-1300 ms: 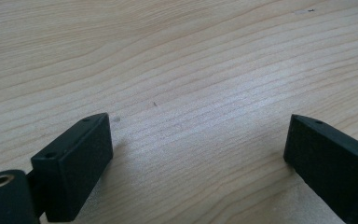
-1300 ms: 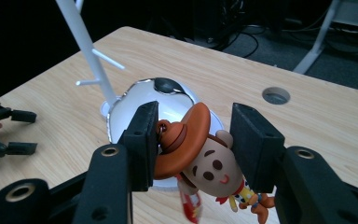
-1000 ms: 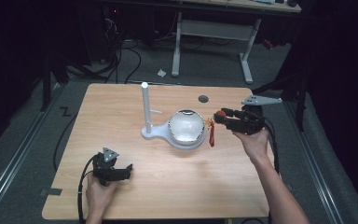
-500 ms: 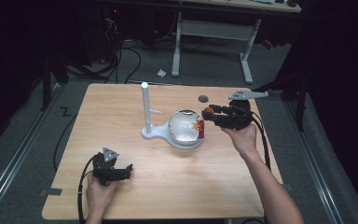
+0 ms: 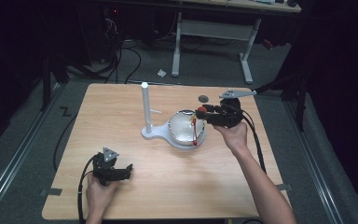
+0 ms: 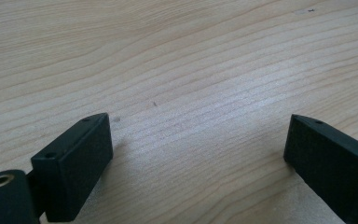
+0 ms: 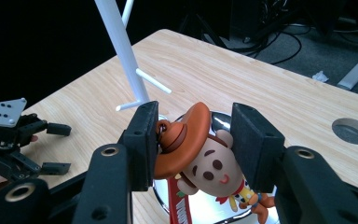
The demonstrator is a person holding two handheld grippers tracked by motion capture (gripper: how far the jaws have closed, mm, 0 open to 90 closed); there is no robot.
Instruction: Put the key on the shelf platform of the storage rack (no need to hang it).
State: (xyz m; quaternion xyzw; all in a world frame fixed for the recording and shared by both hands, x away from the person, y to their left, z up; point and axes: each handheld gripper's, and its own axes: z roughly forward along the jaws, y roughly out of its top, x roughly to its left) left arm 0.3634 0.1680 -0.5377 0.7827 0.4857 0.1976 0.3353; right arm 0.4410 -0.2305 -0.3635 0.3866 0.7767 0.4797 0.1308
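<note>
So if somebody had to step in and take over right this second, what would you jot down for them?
Right gripper: shut on the cowboy figure, held by its hat over the shiny bowl; its red strap hangs down.
Left gripper: open, holding nothing, resting on the table at the near left.
White stand: upright beside the bowl, pegs bare.
Done: figure gripped.
Left, probably: hang it by the strap on a peg, or lay it in the bowl; I cannot tell which.

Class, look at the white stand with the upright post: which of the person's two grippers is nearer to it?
The right. The right gripper, holding the cowboy figure, hangs over the bowl beside the white stand; the left gripper rests far off near the table's front edge.
</note>
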